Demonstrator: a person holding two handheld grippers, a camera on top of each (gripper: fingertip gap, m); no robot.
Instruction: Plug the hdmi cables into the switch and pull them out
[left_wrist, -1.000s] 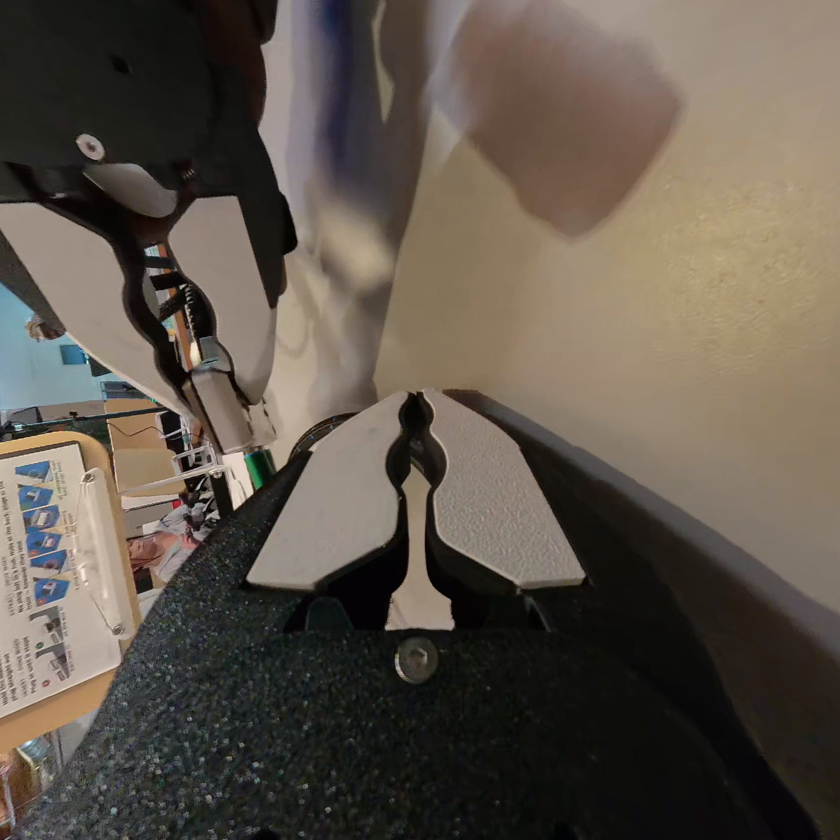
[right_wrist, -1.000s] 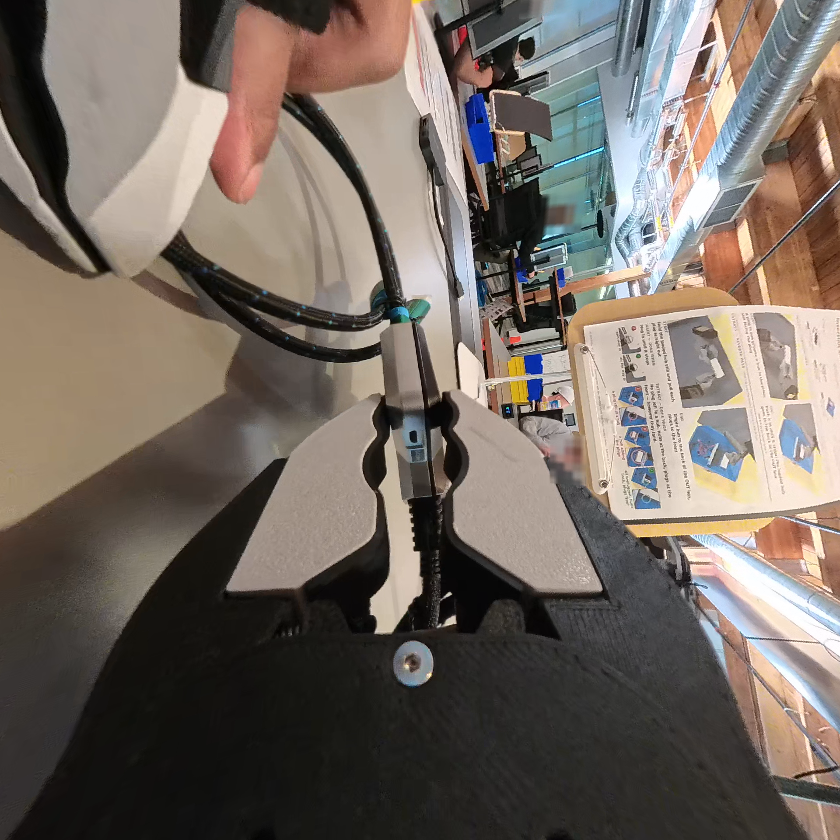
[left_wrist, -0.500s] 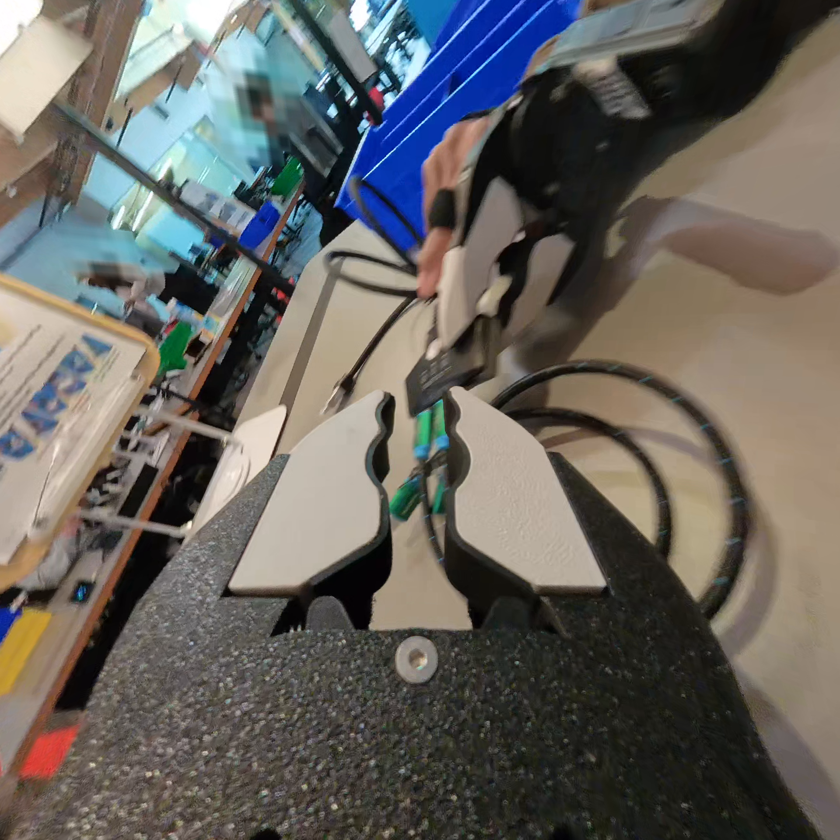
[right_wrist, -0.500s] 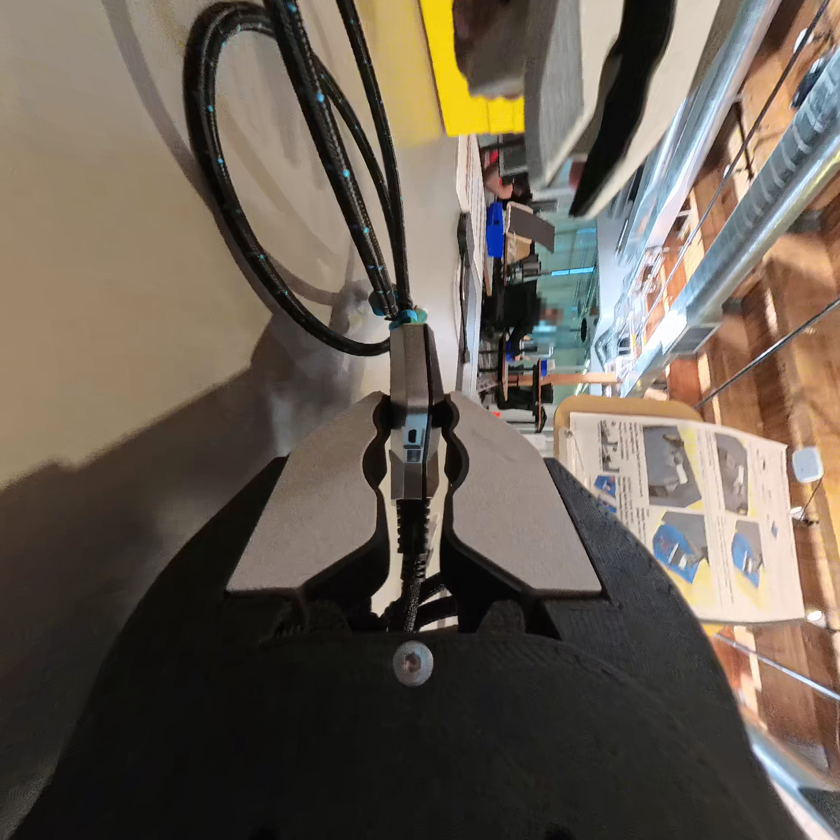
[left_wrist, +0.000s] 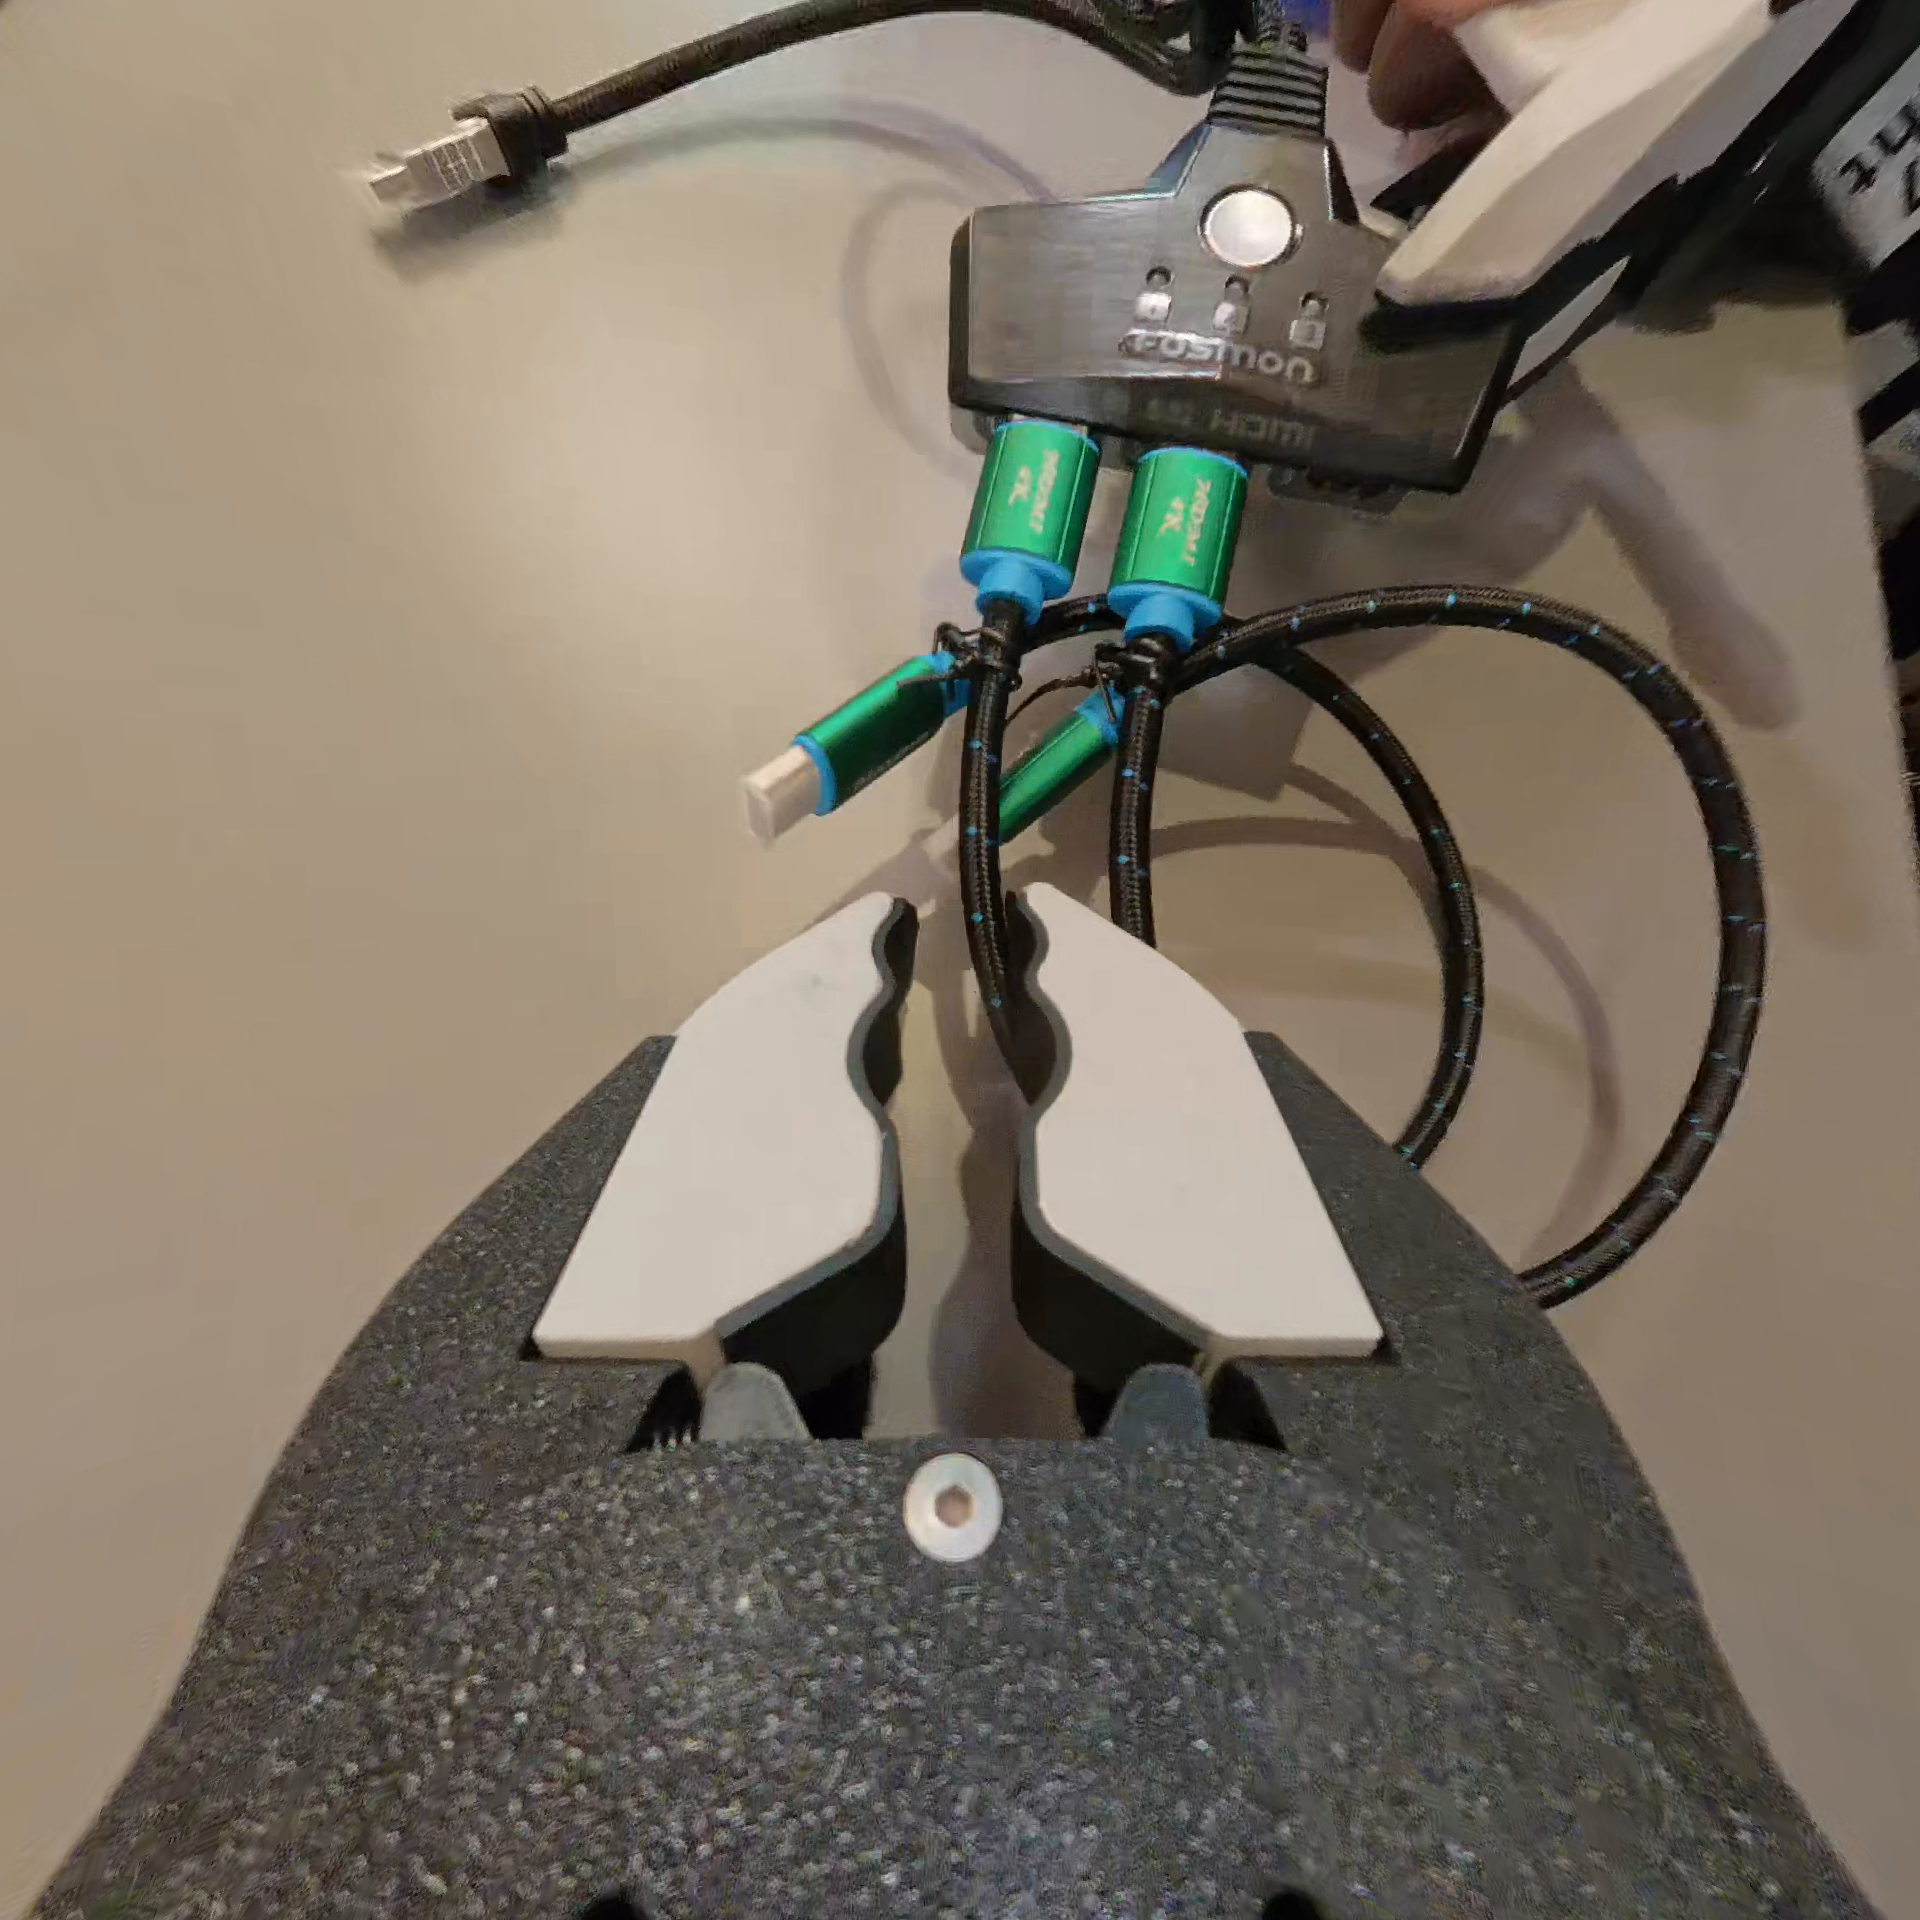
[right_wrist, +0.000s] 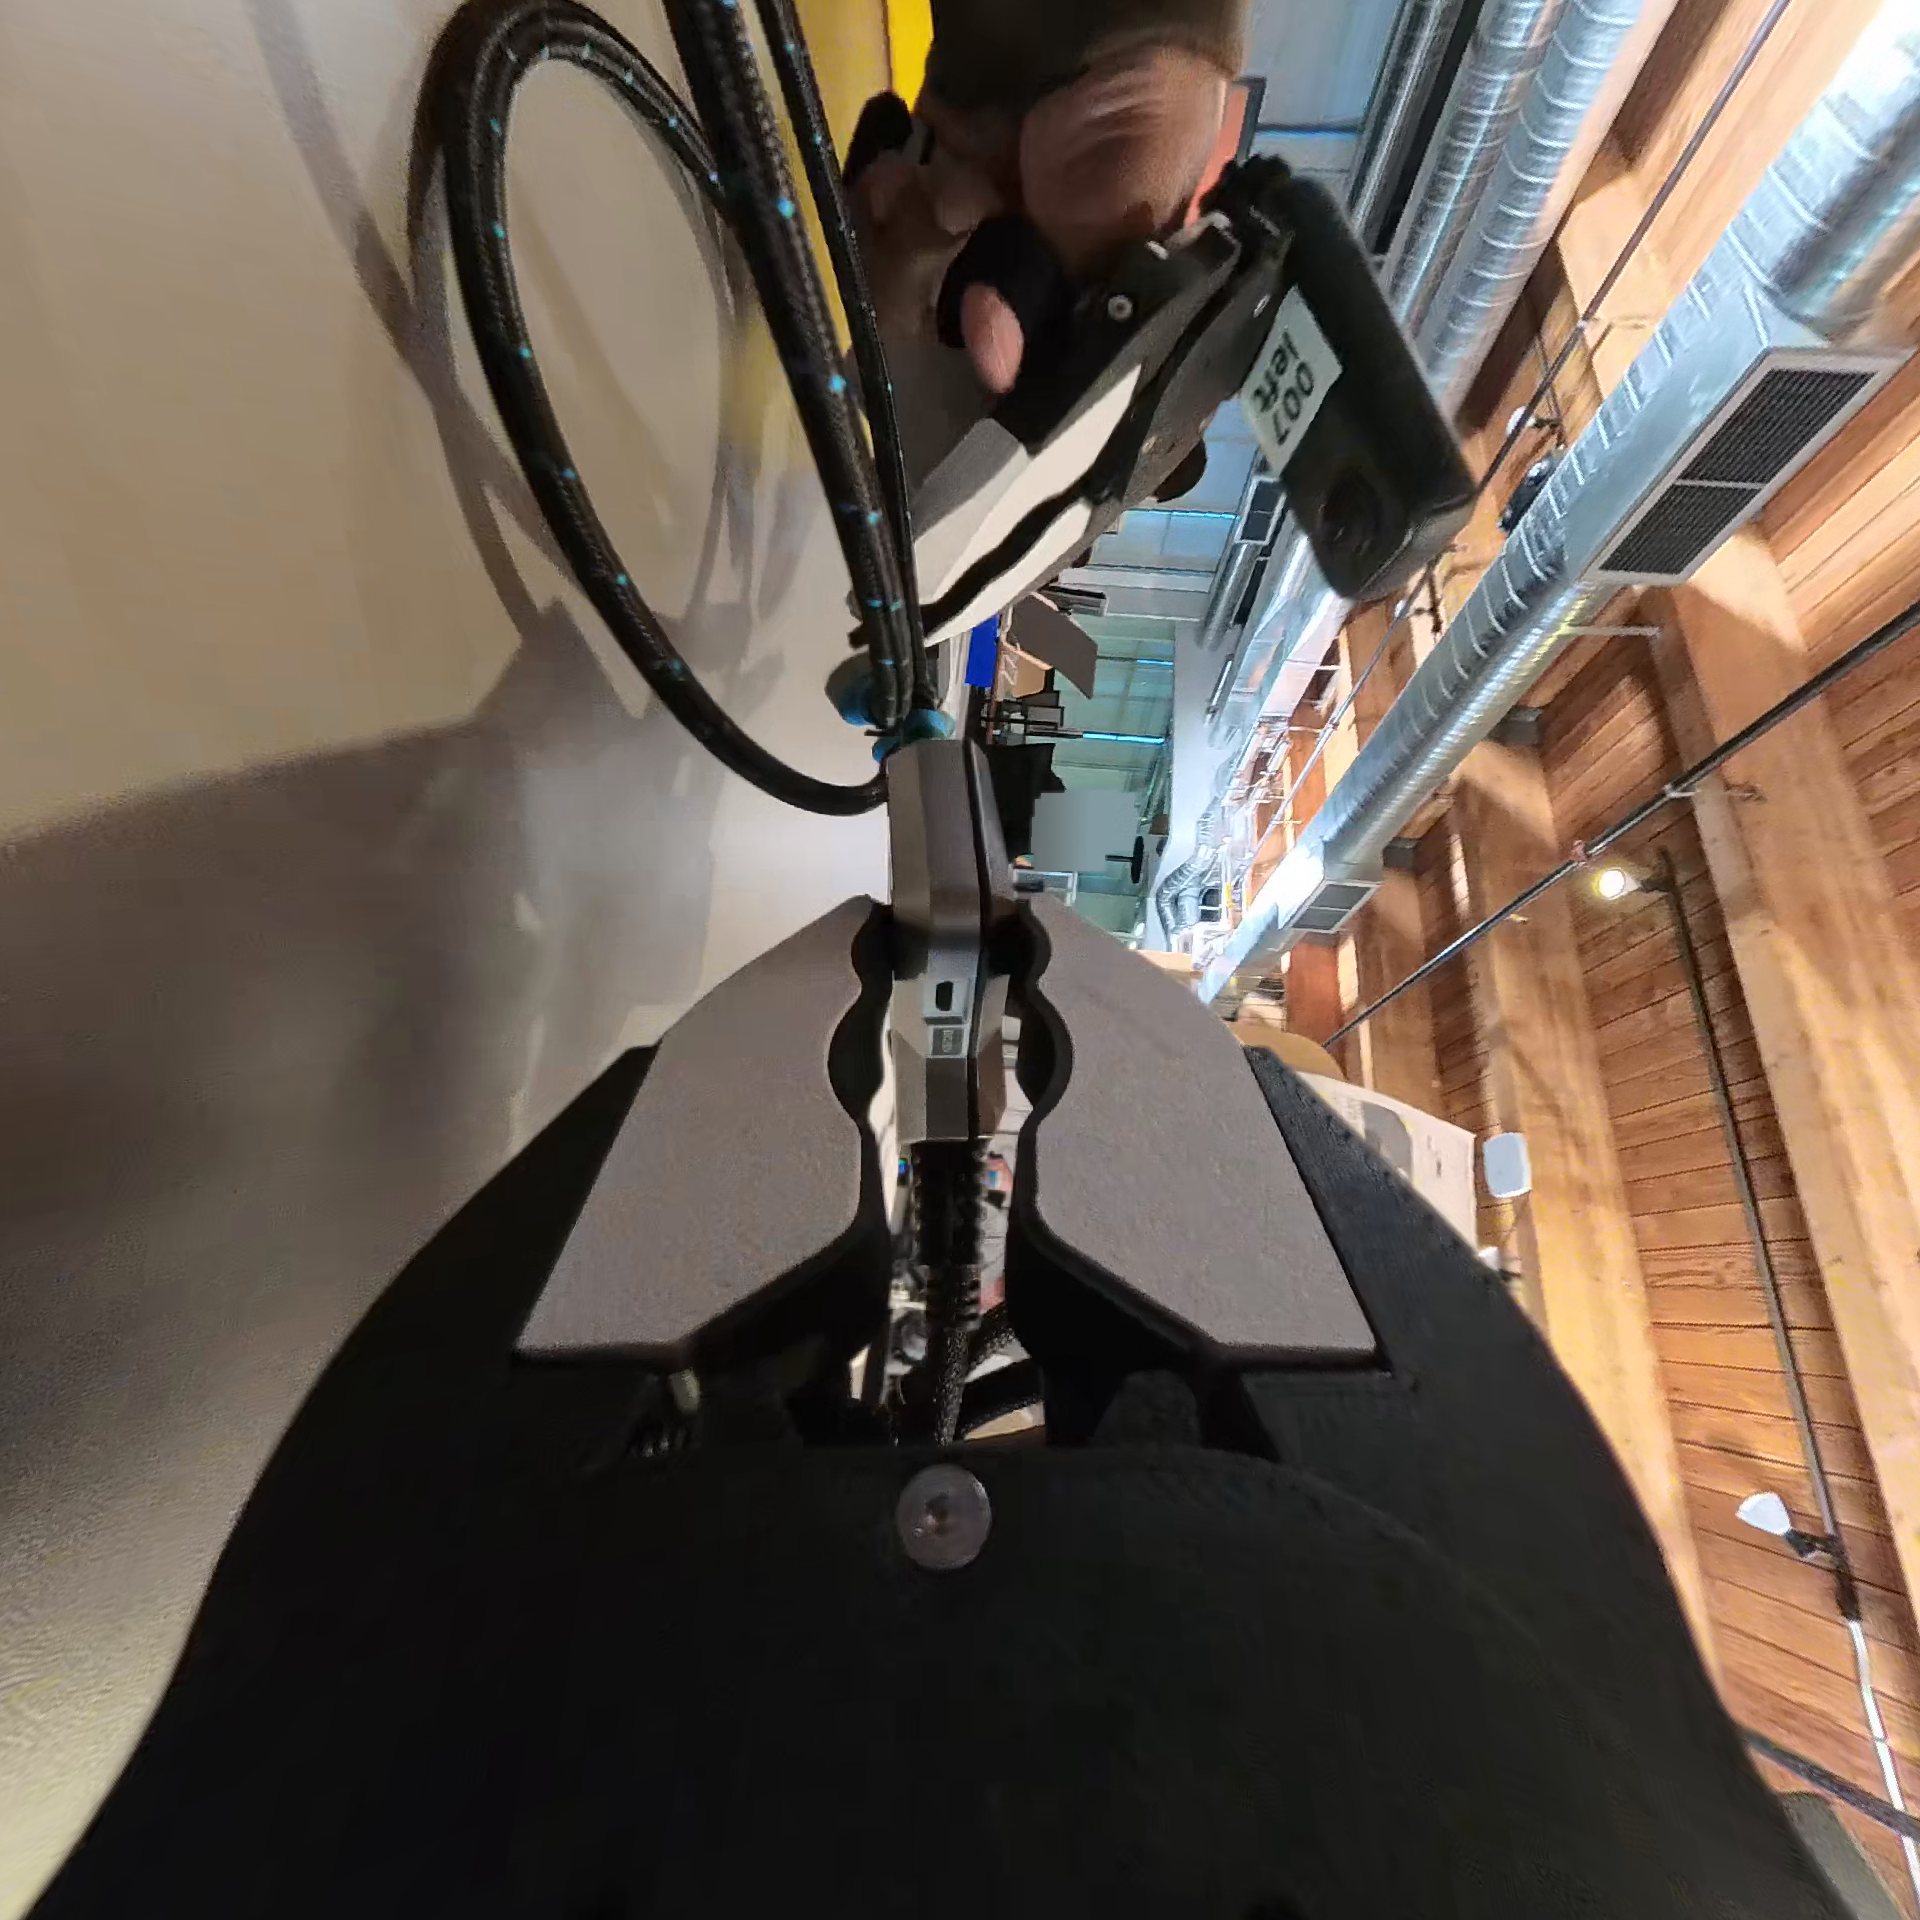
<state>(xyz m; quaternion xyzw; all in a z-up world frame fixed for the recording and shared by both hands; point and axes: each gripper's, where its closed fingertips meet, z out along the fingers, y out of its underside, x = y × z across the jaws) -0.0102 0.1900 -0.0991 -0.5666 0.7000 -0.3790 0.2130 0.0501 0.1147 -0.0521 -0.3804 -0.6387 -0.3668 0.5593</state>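
HDMI switch box (left_wrist: 1226, 312) is clamped by right gripper (right_wrist: 951, 935) above beige table (left_wrist: 416, 623). Left gripper (left_wrist: 961, 925) is narrowly parted; braided cable (left_wrist: 985, 831) runs between fingers, ungripped. Two green plugs (left_wrist: 1029, 509) are seated in box.

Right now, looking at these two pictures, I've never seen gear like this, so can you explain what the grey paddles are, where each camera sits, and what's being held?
Each picture comes from a camera mounted on a hand-held two-finger tool, looking along its grey fingers. A person holds one in each hand.

The right tool is shut on a flat black switch box, seen edge-on in its own view. Two green metal plugs sit in the box, their black braided cables looping over the beige table.

The left tool is open; one cable passes between its fingers, ungripped. A loose grey-tipped black cable lies nearby.
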